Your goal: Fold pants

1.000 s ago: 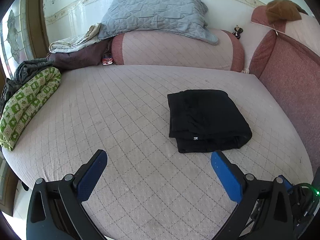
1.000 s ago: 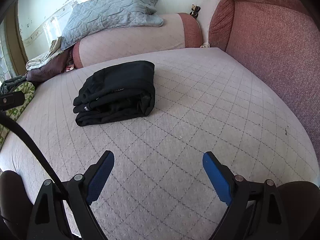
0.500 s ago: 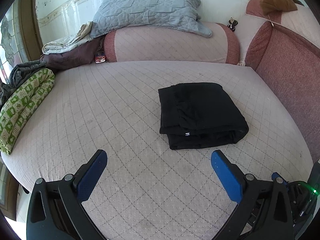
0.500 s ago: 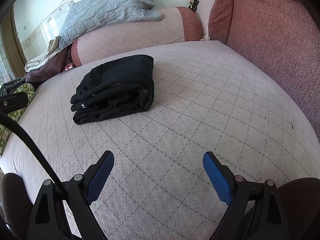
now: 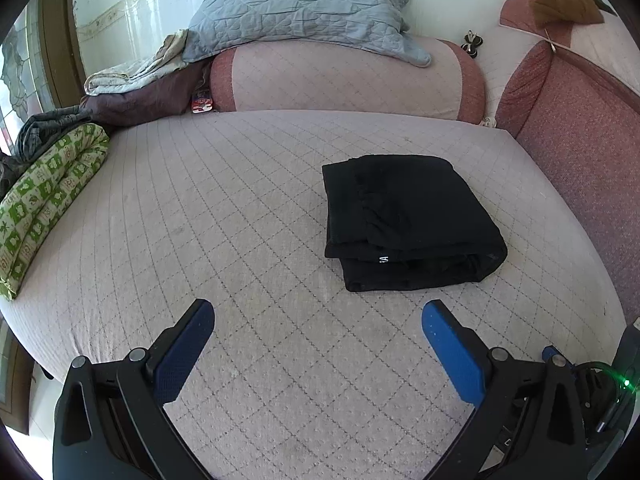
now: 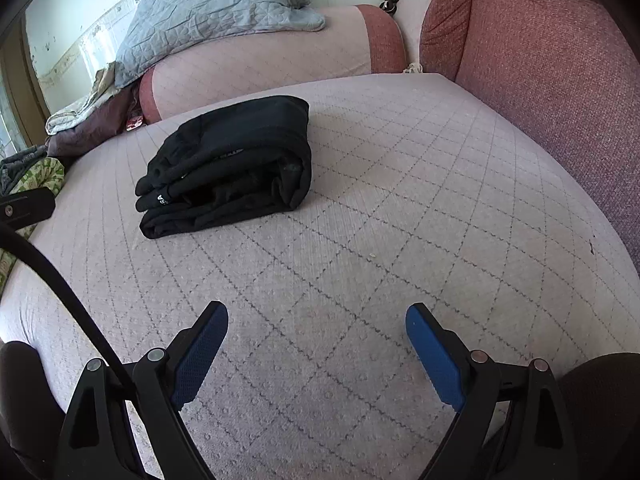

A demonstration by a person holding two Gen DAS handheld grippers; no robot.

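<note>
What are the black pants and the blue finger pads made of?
The black pants look like soft, matte knit fabric: they bunch at a gathered waistband and sag in rounded folds. The blue pads on the left gripper look like rubber or plastic with a fine, dotted grip texture; which one is unclear.

The pants [image 5: 404, 216] are soft black cloth, matt, with a tiny white print on one fold. The bed [image 5: 224, 216] cover is pale pink cloth, stitched in diamond lines, with little bumps near the tools. At 12 o'clock in the left view, the quilt [image 5: 300, 4] is grey cloth, puffy and wrinkled. The bolster [image 5: 344, 80] under it is stitched pink cloth. At 3 o'clock the cushion [image 5: 580, 140] is rough, dark red cloth. At 9 o'clock the blanket [image 5: 44, 204] is green-and-white printed cloth. Each tool, left tool [image 5: 318, 316] and right tool [image 6: 316, 320], has black matt plastic arms, shiny metal pins and blue pads [image 5: 452, 352] with a fine grid.
</note>
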